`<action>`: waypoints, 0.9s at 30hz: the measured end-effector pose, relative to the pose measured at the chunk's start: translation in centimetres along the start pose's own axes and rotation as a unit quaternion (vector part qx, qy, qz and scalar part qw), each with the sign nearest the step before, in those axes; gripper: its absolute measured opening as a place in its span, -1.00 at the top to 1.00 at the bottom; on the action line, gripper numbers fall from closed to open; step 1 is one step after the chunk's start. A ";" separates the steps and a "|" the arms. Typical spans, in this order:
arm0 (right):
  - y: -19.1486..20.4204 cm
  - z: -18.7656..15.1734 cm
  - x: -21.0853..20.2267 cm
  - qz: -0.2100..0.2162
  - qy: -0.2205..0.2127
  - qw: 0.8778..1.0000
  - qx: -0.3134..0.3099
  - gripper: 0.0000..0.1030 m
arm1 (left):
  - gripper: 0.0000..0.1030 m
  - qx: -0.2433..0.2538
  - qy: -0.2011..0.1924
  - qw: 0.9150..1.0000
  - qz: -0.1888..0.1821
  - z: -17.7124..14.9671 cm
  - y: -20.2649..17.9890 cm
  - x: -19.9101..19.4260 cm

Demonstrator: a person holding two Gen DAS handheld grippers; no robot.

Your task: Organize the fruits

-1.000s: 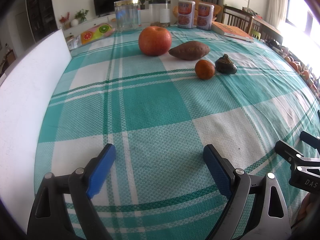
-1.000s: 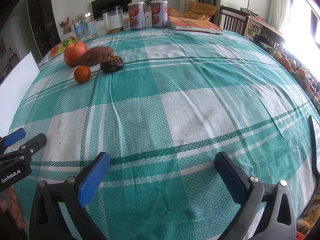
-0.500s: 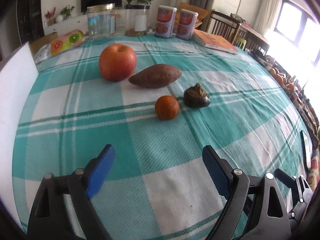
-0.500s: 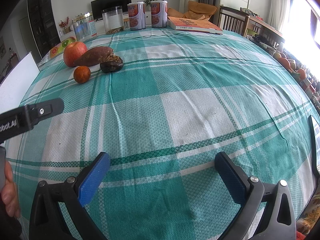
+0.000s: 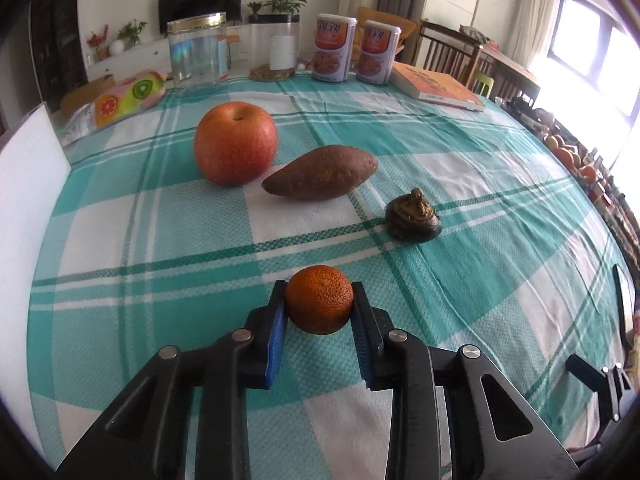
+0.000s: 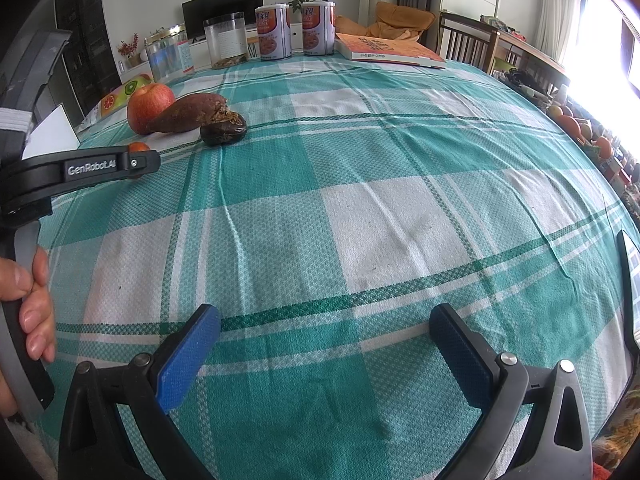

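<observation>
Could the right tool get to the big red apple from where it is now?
Probably not without moving a long way. The right tool sits open and empty over bare tablecloth, while the apple lies far across it, with the left tool and its tangerine partly in the path.

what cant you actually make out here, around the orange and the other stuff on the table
- Orange: in the right wrist view only a sliver shows; the left gripper covers the rest.
- Whether the orange rests on the tablecloth or is lifted: its underside is hidden in the left wrist view.
- Apple: in the right wrist view the sweet potato overlaps its lower right.
- Dark lumpy object: too small to identify.
- Labels on the two cans: too blurred to read.
</observation>
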State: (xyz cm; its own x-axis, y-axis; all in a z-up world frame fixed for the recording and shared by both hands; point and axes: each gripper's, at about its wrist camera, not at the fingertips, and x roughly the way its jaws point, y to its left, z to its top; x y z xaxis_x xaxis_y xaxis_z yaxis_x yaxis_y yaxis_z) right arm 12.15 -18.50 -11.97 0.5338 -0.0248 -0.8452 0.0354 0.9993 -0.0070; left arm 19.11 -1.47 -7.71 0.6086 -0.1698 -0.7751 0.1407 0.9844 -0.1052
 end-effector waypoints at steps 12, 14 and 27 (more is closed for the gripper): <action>0.0 0.0 0.0 0.000 0.000 1.000 0.000 -1.00 | 0.30 -0.037 -0.001 0.998 0.044 -7.5 7.6 -5.2; 0.0 0.0 0.0 0.000 0.000 1.000 0.000 -1.00 | 0.17 -0.035 -0.007 0.998 0.050 -7.7 7.6 -5.2; 0.0 0.0 0.0 0.000 0.000 1.000 0.000 -1.00 | -0.71 0.001 0.001 0.997 0.081 -7.8 6.0 -4.4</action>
State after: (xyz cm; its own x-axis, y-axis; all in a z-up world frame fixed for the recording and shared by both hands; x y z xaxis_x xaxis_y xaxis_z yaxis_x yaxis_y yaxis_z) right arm 12.13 -18.50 -11.98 0.5332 -0.0252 -0.8456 0.0354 0.9993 -0.0074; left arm 11.20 5.57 -9.85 0.6215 -0.0083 -0.7834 0.0427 0.9988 0.0233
